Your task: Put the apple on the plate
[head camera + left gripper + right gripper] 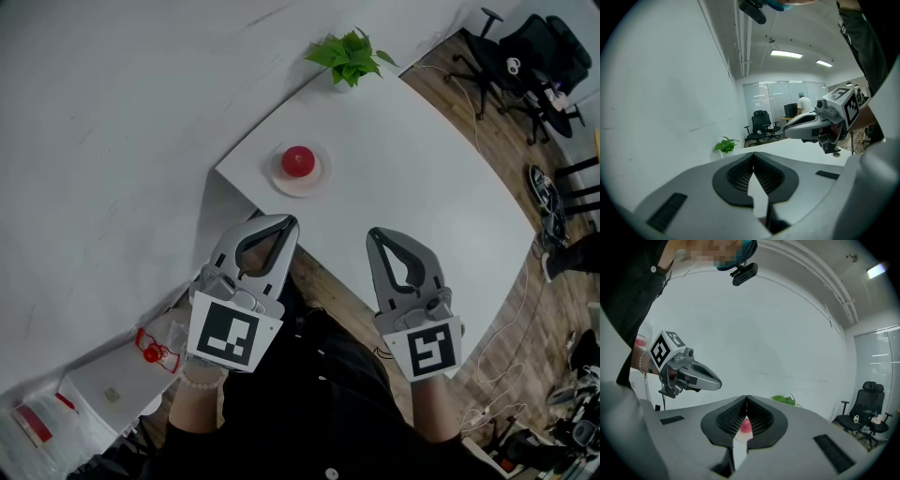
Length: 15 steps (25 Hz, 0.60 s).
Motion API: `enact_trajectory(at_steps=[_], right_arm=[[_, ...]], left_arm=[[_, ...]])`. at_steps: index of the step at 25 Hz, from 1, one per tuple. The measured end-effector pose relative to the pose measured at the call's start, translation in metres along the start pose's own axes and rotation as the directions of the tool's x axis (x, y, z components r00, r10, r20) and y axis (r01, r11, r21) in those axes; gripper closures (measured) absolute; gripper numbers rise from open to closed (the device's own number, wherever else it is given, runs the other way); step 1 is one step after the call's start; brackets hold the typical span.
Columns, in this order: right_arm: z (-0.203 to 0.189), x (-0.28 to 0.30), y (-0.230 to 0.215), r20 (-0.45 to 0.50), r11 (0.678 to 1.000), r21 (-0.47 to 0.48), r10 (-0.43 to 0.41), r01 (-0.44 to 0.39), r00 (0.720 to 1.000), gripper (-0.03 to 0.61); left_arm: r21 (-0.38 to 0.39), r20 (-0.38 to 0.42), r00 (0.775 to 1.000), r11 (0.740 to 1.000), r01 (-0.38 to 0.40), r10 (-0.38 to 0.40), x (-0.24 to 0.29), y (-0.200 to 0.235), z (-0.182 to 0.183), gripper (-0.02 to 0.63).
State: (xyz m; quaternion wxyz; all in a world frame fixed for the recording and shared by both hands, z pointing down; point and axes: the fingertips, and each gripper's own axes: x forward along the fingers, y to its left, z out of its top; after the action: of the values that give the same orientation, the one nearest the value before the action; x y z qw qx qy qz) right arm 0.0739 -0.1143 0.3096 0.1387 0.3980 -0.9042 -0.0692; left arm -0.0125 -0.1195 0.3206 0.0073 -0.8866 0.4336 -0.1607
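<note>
A red apple sits on a small pale plate near the left edge of the white table. Both grippers hang side by side over the table's near edge, short of the plate. My left gripper is shut with nothing in it, its tips touching. My right gripper is likewise shut and empty. In the right gripper view the apple shows through the gap below the closed tips, far ahead. Each gripper view shows the other gripper: the right one, the left one.
A potted green plant stands at the table's far end against the white wall. Black office chairs and cables are on the wooden floor to the right. A low white shelf with red-marked items is at the lower left.
</note>
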Motion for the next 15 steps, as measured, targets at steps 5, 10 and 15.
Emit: enact_trajectory(at_steps=[5, 10, 15], right_arm=[[-0.0001, 0.0004, 0.0008, -0.001, 1.0, -0.007, 0.005, -0.005, 1.0, 0.538], [0.0011, 0.0021, 0.0016, 0.0, 1.0, -0.007, 0.006, -0.006, 1.0, 0.538], [0.0012, 0.0048, 0.0025, 0.0, 1.0, -0.01, 0.008, -0.008, 1.0, 0.538]], left_arm=[[0.003, -0.003, 1.0, 1.0, 0.005, -0.005, 0.0005, -0.0026, -0.0009, 0.598], [0.003, 0.0, 1.0, 1.0, 0.006, -0.006, -0.0006, -0.003, -0.0005, 0.598], [0.005, -0.001, 1.0, 1.0, 0.004, -0.004, -0.0016, -0.0025, -0.0018, 0.598]])
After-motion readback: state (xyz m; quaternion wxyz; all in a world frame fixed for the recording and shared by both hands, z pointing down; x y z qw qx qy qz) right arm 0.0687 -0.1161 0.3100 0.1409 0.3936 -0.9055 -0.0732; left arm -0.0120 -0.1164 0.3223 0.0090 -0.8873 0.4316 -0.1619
